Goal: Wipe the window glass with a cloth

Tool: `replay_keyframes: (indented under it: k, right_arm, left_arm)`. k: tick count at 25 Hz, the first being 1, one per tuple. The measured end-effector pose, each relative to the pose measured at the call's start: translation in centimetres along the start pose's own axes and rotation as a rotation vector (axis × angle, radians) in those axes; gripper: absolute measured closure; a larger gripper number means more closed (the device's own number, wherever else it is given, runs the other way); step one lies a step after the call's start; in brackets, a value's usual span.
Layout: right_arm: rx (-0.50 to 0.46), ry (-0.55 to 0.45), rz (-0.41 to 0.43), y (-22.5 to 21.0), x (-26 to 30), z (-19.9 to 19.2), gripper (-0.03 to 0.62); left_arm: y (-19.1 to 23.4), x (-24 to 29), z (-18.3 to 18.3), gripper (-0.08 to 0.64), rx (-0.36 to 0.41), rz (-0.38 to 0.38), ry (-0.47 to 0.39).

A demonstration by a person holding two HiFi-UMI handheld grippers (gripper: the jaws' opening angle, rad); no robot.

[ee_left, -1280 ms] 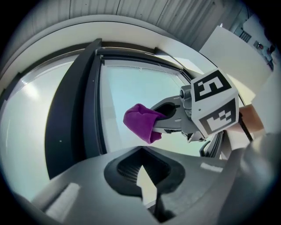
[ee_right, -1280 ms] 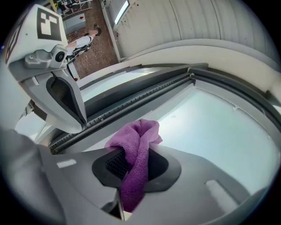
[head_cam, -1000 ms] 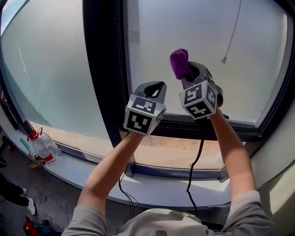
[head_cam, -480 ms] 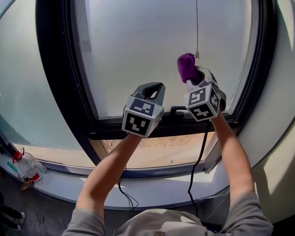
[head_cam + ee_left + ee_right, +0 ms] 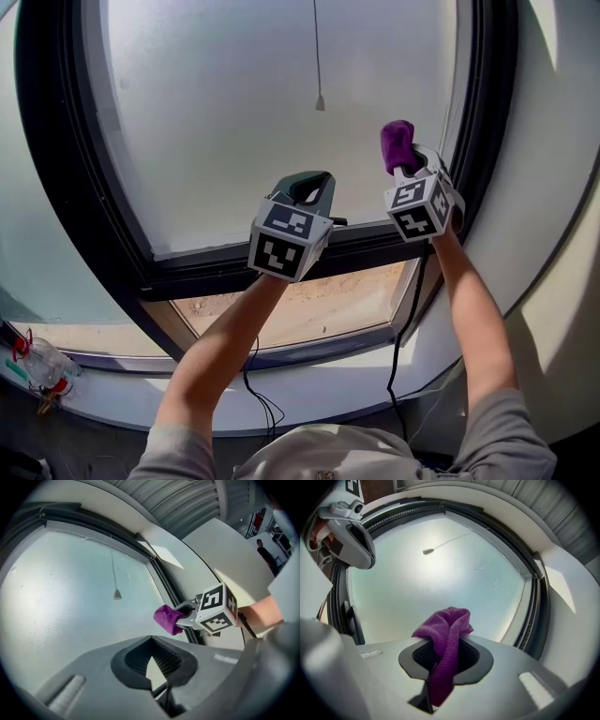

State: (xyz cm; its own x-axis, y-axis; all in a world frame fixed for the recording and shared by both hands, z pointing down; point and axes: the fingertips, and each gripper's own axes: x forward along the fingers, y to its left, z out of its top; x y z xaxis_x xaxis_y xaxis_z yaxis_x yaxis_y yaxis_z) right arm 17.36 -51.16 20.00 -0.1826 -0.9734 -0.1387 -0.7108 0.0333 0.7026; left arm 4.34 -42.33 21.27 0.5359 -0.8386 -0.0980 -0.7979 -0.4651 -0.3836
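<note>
1. Here, in the head view, the right gripper [image 5: 405, 167] is clamped on a bunched purple microfibre cloth [image 5: 397, 142]. It is raised near the lower right corner of the window glass [image 5: 262, 122], just beside the dark frame [image 5: 197, 274]. Whether the cloth touches the pane cannot be told. The left gripper [image 5: 314, 180] hangs over the frame's bottom bar with its jaws together and nothing in them. A thin pull cord with a small weight [image 5: 320, 101] hangs across the upper pane.

2. In the left gripper view, the ribbed pads meet at their tips and leave only a small empty hollow. Beyond them the cloth juts from the right gripper as a soft rounded wad, pointed toward the pale pane.

3. In the right gripper view, the cloth is pinched low. A fuzzy folded lobe rises above the jaws and a tail trails down between them. The glass looks smooth and hazy, and the frame is a dark grooved channel that curves round it.

4. The wipe appears to be just starting at this corner. To do it well, the wad should be pressed flat so that fabric meets the pane rather than the hard jaw tips. Overlapping strokes away from the frame would suit, steering round the cord. The grip needs to be firm, since only a small lobe protrudes.
</note>
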Motion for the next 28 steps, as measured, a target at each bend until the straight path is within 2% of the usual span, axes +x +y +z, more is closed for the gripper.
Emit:
replay_keyframes:
  k: [7, 13, 19, 28]
  right_arm:
    - [0.001, 0.097, -0.096, -4.7, 0.7, -5.6, 0.497]
    - [0.024, 0.198, -0.171, -7.3, 2.1, -8.7, 0.497]
    - [0.034, 0.297, -0.181, -8.0, 4.9, -10.9, 0.497]
    - [-0.038, 0.407, -0.158, -6.7, 6.8, -12.1, 0.497]
  left_arm:
    - [-2.9, 3.4, 0.1, 0.560, -0.004, -0.036, -0.016]
    - [-4.0, 5.2, -0.1, 0.560, -0.002, -0.059, -0.013]
    - [-3.4, 5.9, -0.2, 0.560, 0.030, -0.051, 0.001]
    - [-1.2, 5.5, -1.6, 0.560, 0.032, -0.039, 0.026]
